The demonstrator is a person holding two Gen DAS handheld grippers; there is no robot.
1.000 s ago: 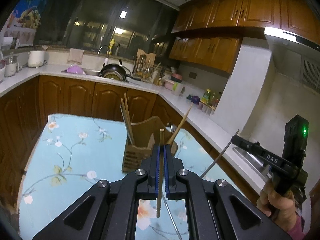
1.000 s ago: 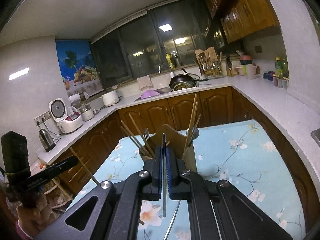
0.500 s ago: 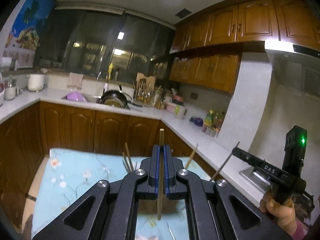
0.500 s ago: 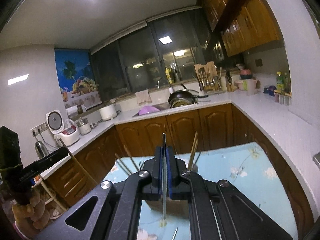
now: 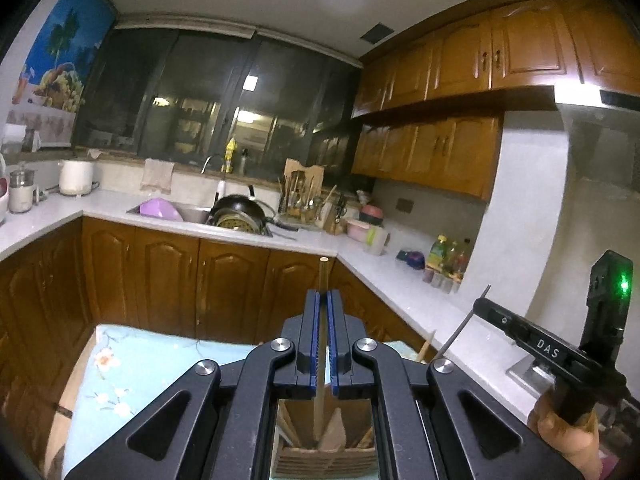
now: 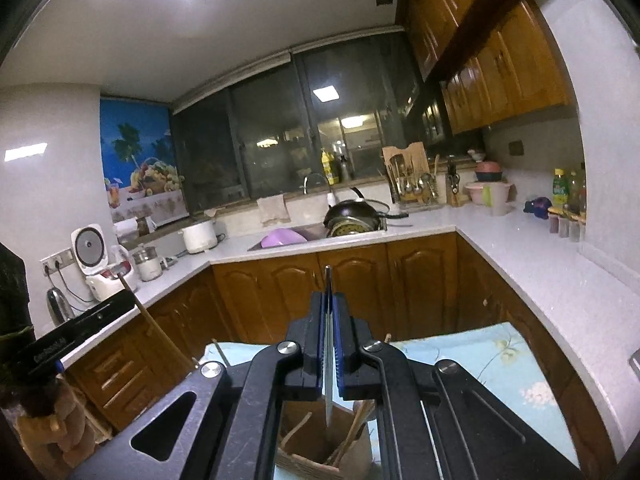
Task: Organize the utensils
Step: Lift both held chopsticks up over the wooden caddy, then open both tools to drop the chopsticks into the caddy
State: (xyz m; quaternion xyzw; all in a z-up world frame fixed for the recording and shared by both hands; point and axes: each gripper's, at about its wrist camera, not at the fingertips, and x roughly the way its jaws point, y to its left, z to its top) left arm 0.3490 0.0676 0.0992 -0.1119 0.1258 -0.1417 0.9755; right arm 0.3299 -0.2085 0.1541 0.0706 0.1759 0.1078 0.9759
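Observation:
My left gripper [image 5: 324, 296] is shut on a wooden chopstick [image 5: 322, 280] held upright; its lower end hangs over the wooden utensil holder [image 5: 324, 454] under the jaws. My right gripper [image 6: 328, 298] is shut on a thin metal utensil [image 6: 328, 280], its lower end over the same holder [image 6: 320, 448], which has several wooden utensils in it. The right gripper also shows at the right of the left wrist view [image 5: 480, 304], the left gripper at the left of the right wrist view [image 6: 124, 300].
The holder stands on a table with a light blue flowered cloth [image 5: 132, 364]. Behind are brown cabinets [image 5: 168, 276], a white L-shaped counter [image 6: 540, 268], a sink with a black pan [image 5: 240, 212] and a purple bowl [image 6: 280, 237], and a rice cooker [image 6: 96, 256].
Both grippers have risen and tilted up over the holder. The holder has dropped from mid-frame to beneath the jaws. Each utensil stays gripped.

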